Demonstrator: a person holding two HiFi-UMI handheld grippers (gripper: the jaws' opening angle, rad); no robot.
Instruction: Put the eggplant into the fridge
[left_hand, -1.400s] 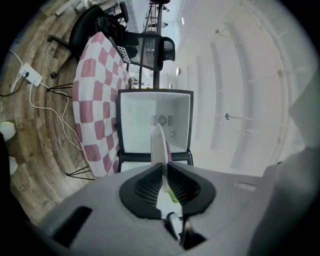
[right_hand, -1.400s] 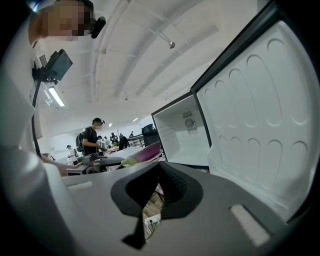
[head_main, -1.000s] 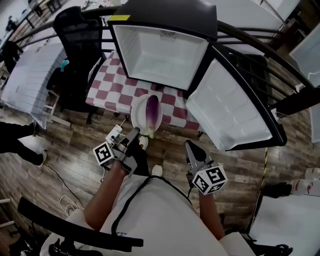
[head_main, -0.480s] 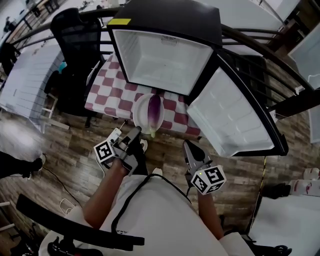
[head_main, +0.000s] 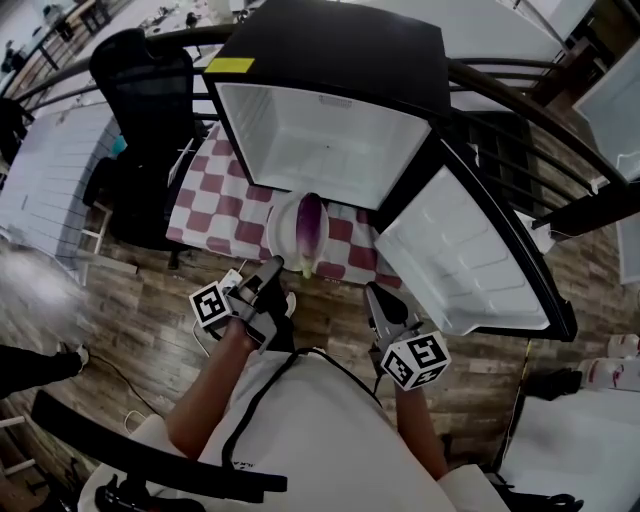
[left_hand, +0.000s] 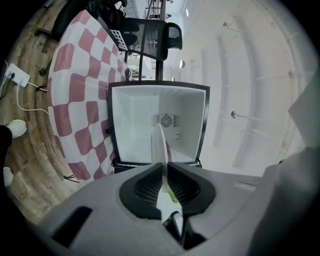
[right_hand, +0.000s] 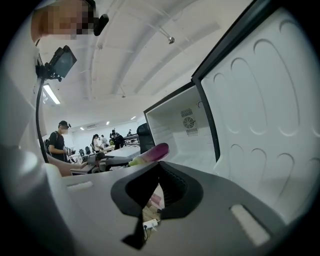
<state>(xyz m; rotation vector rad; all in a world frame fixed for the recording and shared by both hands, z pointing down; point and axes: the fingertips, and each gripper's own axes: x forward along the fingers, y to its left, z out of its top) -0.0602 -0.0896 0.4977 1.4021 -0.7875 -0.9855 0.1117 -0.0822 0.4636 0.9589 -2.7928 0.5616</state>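
Purple eggplant (head_main: 308, 228) on white plate (head_main: 283, 222), over the checked table's (head_main: 215, 200) near edge, before open fridge (head_main: 330, 140). Left gripper (head_main: 272, 266) clamps the plate rim; in its view the edge-on plate hides most of the eggplant. Right gripper (head_main: 374, 294) closed, empty.

**Three cameras, all turned on the open fridge (head_main: 320, 140)**
From my head I look steeply down, far enough back to take in the whole fridge and its swung-out door (head_main: 460, 250). The camera on my left gripper (head_main: 272, 268) faces straight into the fridge from near, its picture rolled on its side. The one on my right gripper (head_main: 376, 296) looks in from close beside the door. All three share the fridge's white inside.
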